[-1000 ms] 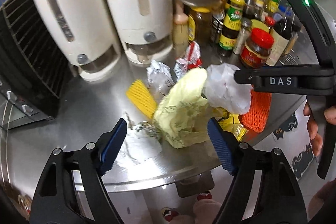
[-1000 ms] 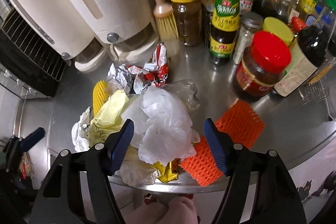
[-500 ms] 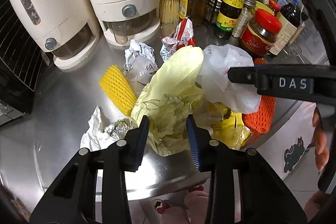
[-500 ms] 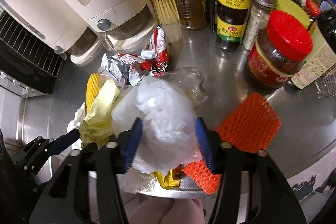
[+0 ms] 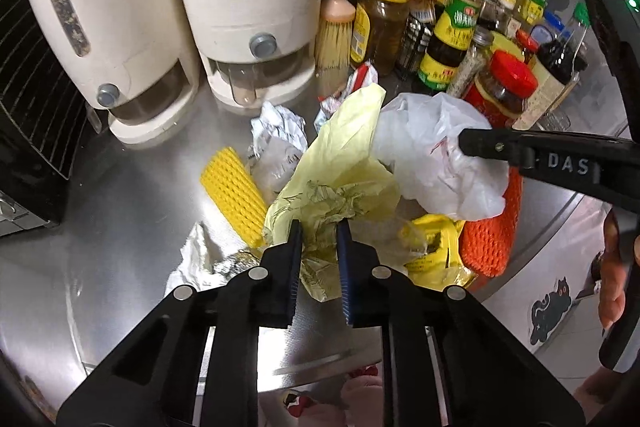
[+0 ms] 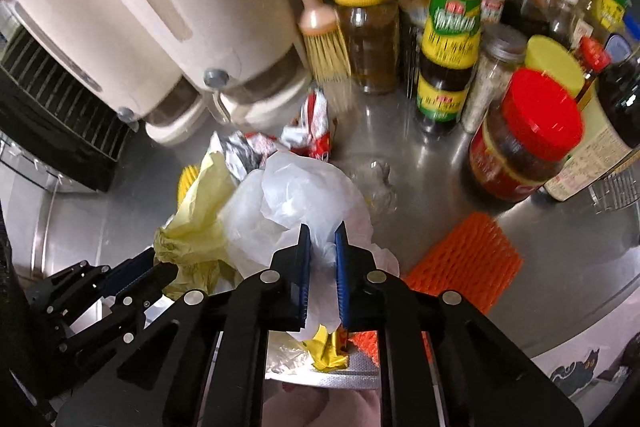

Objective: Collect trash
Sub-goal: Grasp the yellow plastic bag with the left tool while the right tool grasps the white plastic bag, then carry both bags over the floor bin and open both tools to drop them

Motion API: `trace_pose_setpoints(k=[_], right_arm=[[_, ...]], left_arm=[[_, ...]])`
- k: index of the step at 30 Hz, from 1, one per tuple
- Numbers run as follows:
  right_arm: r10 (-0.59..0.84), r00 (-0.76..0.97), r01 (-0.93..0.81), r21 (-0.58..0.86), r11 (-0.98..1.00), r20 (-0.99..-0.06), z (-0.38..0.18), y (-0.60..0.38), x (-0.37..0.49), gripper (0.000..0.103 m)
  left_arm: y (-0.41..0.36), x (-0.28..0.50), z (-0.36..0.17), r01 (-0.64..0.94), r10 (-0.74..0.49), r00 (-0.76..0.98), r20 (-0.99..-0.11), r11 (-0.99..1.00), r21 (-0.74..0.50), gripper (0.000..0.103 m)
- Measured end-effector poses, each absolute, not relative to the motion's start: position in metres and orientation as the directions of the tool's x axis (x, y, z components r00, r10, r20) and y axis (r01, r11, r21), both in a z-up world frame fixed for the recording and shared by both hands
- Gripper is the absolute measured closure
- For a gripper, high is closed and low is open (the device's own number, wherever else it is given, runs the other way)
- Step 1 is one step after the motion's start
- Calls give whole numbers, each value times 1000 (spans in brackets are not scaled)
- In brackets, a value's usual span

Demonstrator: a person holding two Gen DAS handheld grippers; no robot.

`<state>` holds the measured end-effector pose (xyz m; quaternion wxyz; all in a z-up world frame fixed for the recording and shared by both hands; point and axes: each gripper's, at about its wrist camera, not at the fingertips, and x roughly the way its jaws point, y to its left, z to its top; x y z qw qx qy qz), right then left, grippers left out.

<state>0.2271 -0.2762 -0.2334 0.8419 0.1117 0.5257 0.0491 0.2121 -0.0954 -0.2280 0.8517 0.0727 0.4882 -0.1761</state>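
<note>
We are at the grabbing step of picking up the trash, with a bag in each claw. Next we should lift both bags off the steel counter (image 5: 132, 195) without dragging the other scraps. In the lower middle of the left view, our left gripper (image 5: 318, 227) is almost closed, pinching the yellow bag (image 5: 340, 163). In the lower middle of the right view, our right gripper (image 6: 322, 231) is almost closed too, pinching the white bag (image 6: 296, 199).
</note>
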Motion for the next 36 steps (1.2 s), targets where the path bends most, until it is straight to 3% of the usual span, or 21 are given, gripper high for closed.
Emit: trace_pose_setpoints(k=[11,21,28,36], right_arm=[[182,558,15,229,973,-810,-173,-274,196,91],[184,634,-8,231,973,-751,-136,-275,113,91],[146,619,61,232,971,-772,-157,-288,42,91],[161,521,131,264,955,-838,-229,-287,-18,91]], left_arm=[[-82,180,-161,361,-249,575,-780,932,-32,88],[-55,94,-125,400,-294,614,-733,916,-32,88],[-31,32,-139,425,-323,590,-740,904,-56,88],[-24,-16,-205,460,-346,461,-817,881,-114,88]])
